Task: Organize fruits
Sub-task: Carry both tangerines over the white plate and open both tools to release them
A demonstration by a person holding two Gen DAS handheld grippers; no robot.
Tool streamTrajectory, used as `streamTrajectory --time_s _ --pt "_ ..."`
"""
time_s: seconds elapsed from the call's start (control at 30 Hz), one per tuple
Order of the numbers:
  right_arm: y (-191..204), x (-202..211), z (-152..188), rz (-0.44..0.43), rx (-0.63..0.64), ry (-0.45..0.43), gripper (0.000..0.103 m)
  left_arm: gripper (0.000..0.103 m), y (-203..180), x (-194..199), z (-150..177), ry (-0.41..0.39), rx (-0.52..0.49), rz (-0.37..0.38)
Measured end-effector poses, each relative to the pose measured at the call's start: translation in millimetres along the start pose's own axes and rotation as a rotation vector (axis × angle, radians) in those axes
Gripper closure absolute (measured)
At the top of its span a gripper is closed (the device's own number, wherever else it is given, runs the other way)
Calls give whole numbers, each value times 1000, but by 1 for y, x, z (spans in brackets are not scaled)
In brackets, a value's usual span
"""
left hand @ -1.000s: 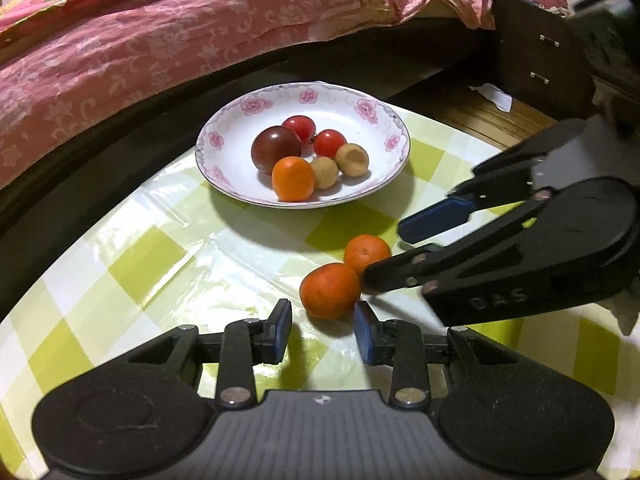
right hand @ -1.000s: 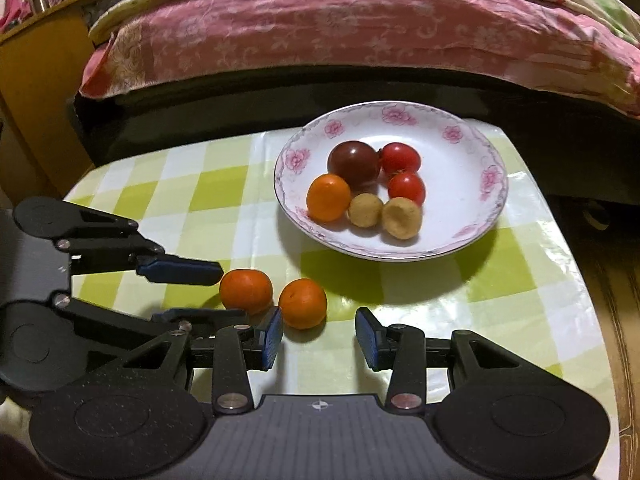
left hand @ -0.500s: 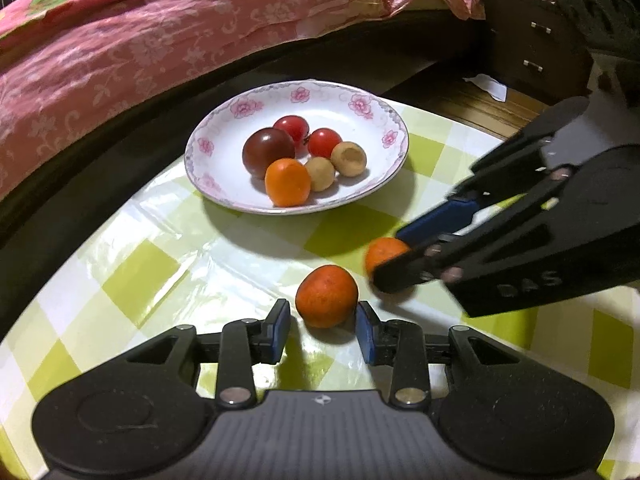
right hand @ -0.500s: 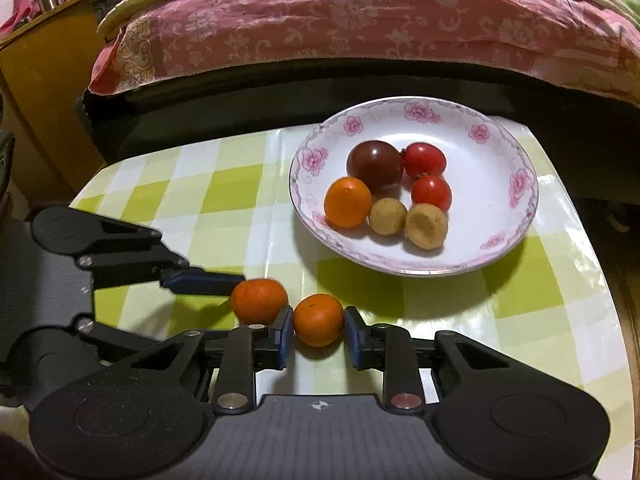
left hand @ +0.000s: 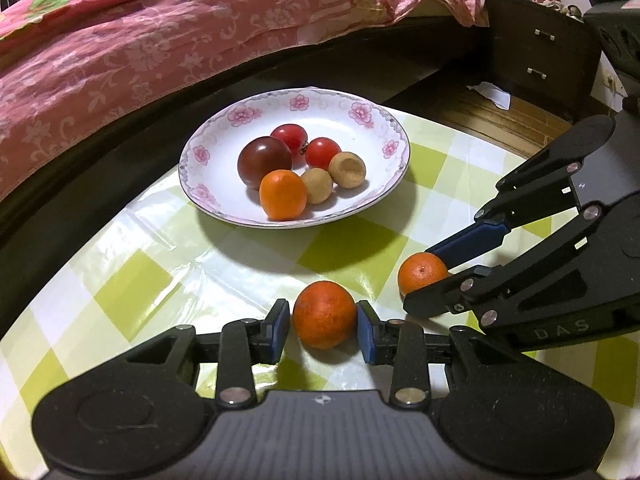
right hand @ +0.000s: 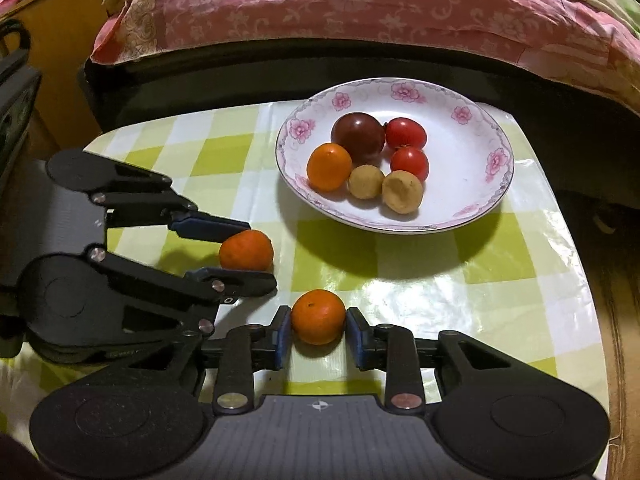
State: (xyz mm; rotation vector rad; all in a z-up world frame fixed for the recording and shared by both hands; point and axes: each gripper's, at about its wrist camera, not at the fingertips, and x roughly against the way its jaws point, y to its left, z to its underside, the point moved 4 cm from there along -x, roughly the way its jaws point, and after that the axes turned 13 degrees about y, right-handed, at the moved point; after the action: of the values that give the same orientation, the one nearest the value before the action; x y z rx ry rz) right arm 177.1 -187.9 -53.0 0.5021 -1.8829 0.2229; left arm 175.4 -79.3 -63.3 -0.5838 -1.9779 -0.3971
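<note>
A white floral plate (left hand: 360, 120) (right hand: 472, 184) holds an orange, a dark tomato, two red tomatoes and two tan fruits. Two mandarins lie on the green checked tablecloth in front of it. My left gripper (left hand: 323, 326) (right hand: 240, 254) is shut on the redder mandarin (left hand: 324, 314) (right hand: 246, 254). My right gripper (right hand: 319, 330) (left hand: 424, 278) is shut on the other mandarin (right hand: 319, 316) (left hand: 422, 276). Both mandarins rest on the cloth, close side by side.
A bed with a pink floral quilt (left hand: 160, 40) (right hand: 360, 12) runs along the table's far side. A dark drawer cabinet (left hand: 540, 60) stands at the back right. The table edge (right hand: 584, 320) lies on the right.
Both grippers moved forward around their mandarins and closed on them. The two mandarins now sit slightly further apart.
</note>
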Motion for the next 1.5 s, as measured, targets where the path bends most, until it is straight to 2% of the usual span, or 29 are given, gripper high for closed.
streamTrajectory --time_s 0.37,0.5,0.77,1.23,1.5 --pt "-2 3 0 -13 -41 4 80 62 -2 10 -2 -7 19 12" --pt "-5 14 -7 -21 -64 -40 80 62 3 17 -12 -39 49 18" --pt "-18 25 -22 -18 -105 -101 80 62 9 19 -36 -83 63 -23" --pt "-40 5 -47 28 -147 -131 79 63 22 -1 -56 -105 67 -76" --pt "-45 -4 -52 48 -143 -135 79 63 25 -11 -60 -112 73 -70"
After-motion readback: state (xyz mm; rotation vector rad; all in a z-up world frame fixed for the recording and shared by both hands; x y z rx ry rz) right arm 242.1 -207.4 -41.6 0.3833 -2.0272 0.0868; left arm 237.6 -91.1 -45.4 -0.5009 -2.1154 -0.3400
